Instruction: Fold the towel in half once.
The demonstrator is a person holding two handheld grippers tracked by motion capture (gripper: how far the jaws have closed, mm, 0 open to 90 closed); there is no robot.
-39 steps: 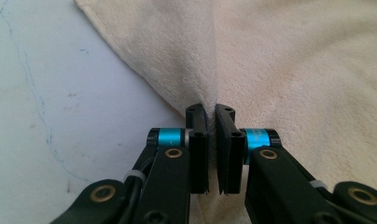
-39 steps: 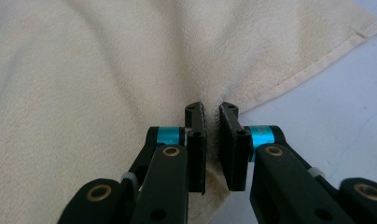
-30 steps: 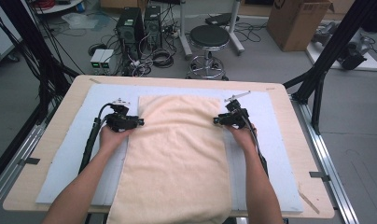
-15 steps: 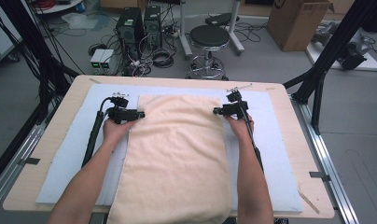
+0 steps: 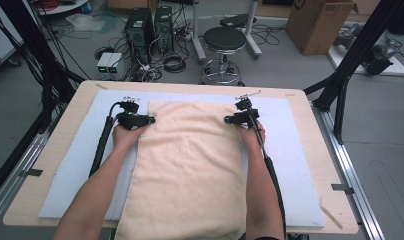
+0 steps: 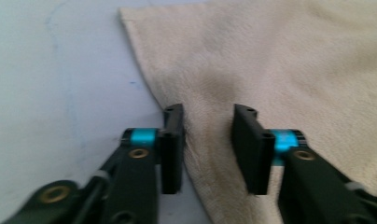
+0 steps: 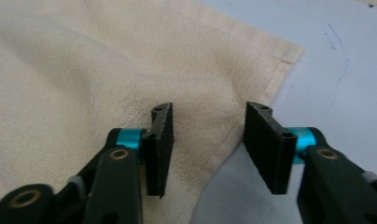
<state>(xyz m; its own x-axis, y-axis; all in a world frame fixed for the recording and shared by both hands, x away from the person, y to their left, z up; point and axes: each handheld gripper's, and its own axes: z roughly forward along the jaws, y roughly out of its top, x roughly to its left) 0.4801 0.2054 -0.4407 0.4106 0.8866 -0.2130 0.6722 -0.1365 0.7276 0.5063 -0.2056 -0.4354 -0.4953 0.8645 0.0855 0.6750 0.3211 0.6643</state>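
Towel (image 5: 190, 165) edges lie between parted jaws of each hand-held gripper (image 5: 151, 120) (image 5: 227, 119).

My left gripper (image 6: 207, 149) & right gripper (image 7: 207, 149): flat black jaws, cyan collars, brass rivets, black cables trailing; forearms bare, no sleeves.

High view: above person's side, facing forward and down over table (image 5: 300, 100). Gripper views: close along own jaws, low over towel (image 6: 289, 60) edges. Shared: towel's far corners.
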